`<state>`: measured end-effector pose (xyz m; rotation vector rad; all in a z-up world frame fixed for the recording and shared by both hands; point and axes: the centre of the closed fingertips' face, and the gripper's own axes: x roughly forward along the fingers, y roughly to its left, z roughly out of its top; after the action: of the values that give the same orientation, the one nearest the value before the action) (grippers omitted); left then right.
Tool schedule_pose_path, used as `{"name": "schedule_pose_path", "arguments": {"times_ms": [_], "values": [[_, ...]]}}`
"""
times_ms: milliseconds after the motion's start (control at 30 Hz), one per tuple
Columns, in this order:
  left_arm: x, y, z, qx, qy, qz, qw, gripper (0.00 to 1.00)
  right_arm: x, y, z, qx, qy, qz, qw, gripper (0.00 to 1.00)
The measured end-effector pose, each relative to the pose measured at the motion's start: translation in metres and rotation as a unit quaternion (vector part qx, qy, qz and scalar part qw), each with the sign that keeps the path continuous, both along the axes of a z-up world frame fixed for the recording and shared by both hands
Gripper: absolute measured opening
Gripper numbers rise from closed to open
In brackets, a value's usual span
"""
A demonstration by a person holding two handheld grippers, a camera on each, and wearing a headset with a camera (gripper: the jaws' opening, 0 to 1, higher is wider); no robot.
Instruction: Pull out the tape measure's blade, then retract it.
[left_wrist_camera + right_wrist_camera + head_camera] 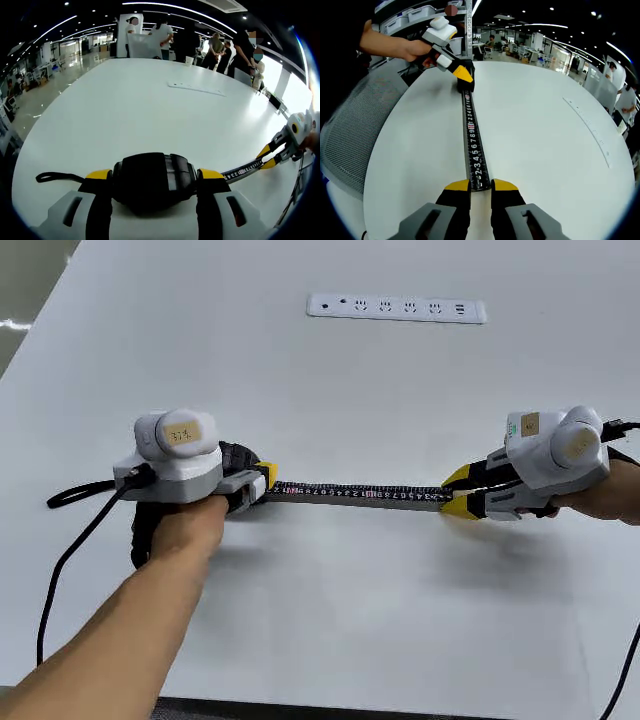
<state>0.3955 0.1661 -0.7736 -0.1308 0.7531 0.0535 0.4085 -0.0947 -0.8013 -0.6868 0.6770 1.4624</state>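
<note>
Two tools on it: left tool (155, 174) clamped the black tape-measure case (150, 190), right tool (481, 185) pinched the black numbered blade (474, 145) at its tip, blade stretched straight between them.

**White table with a power strip and a drawn-out tape**

A broad white table (330, 640) with a smooth, matte top carries everything here; its edge curves round in the left gripper view. Far from the person, a flat white power strip (396, 308) with a row of sockets lies on the surface, well apart from everything else. Nearer, the blade (360, 492) of the tape measure runs straight across the tabletop, flat on it or just above it, its numbers facing up. It comes out of the black tape measure case (152, 180); whether the case rests on the table cannot be told. A black strap (55, 176) lies looped on the table just beside the case. A black cable (70, 555) trails over the near left part.
</note>
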Motion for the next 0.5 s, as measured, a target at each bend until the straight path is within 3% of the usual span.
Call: {"name": "schedule_pose_path", "arguments": {"times_ms": [333, 500], "values": [[-0.0012, 0.0011, -0.0022, 0.003, 0.018, 0.000, 0.9998, 0.63, -0.0001, -0.0008, -0.0002, -0.001, 0.001, 0.000, 1.0000, 0.12], [-0.0011, 0.0011, -0.0024, 0.006, 0.020, 0.001, 0.9998, 0.61, -0.0008, -0.0004, -0.0001, -0.002, 0.001, 0.002, 1.0000, 0.12]]}}
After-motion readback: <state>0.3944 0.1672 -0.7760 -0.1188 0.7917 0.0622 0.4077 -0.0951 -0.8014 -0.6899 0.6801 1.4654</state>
